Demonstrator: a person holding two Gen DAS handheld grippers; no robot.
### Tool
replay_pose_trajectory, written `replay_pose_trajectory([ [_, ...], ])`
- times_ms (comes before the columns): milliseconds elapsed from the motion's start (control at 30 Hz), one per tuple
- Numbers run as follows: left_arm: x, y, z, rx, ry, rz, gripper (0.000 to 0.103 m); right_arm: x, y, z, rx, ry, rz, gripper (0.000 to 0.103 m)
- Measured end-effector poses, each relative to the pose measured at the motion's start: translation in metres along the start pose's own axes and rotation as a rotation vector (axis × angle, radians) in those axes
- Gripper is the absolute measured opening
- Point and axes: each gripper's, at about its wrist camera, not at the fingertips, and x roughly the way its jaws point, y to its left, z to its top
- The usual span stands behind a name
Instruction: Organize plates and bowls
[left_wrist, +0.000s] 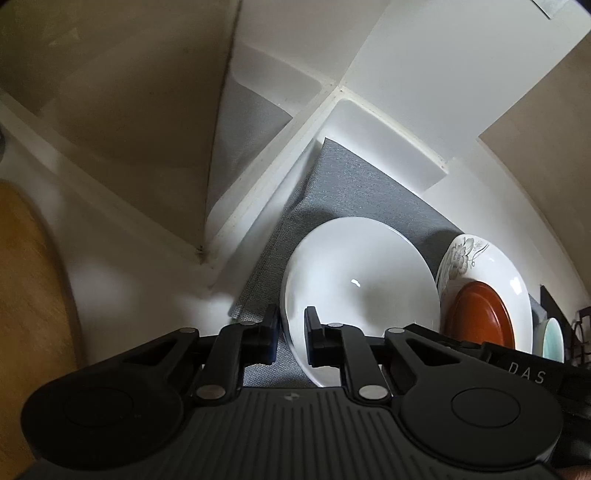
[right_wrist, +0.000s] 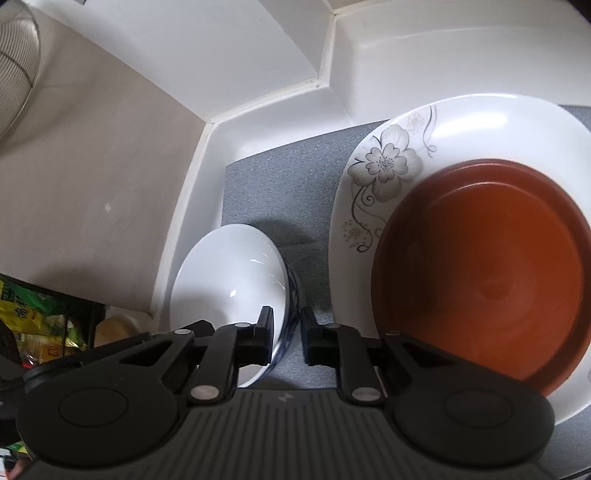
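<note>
Left claw (left_wrist: 291, 334): clenched on the rim of a plain white bowl (left_wrist: 360, 288), one finger inside the wall, the other outside; the bowl spreads ahead and to the claw's right.
Right claw (right_wrist: 286, 338): clenched on the rim of a white bowl with blue-patterned outside (right_wrist: 229, 291), which lies ahead and to this claw's left.
Flowered white plate (right_wrist: 443, 147): ahead-right of the right claw, flat on the grey liner mat (right_wrist: 280, 177).
Red-brown dish (right_wrist: 484, 280): nested in the flowered plate, just right of the right claw.
Shelf compartment (left_wrist: 388, 144): white-walled, beyond both claws; holds all the above.
Done, judged: plate and dish stacked; both bowls inside the compartment.
Left, judged: set down or nest the two bowls, then release; whether they rest on the mat cannot be told.
Pale green vessel (left_wrist: 554, 338): far right of the left claw, partly hidden; placement unclear.
</note>
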Motion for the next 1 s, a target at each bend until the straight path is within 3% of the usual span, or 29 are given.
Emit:
replay_pose_trajectory([
  [333, -0.008, -0.007, -0.005, 0.019, -0.009, 0.036, 0.014, -0.004, 0.004, -0.006, -0.014, -0.001, 0.018, 0.015],
  [633, -0.023, -0.009, -0.008, 0.011, -0.006, 0.025, 0.014, -0.021, -0.004, -0.009, 0.027, -0.025, 0.066, 0.015],
  [1000, -0.045, -0.041, -0.007, 0.044, -0.028, -0.002, 0.014, -0.056, -0.016, -0.012, 0.059, -0.097, 0.107, 0.015],
])
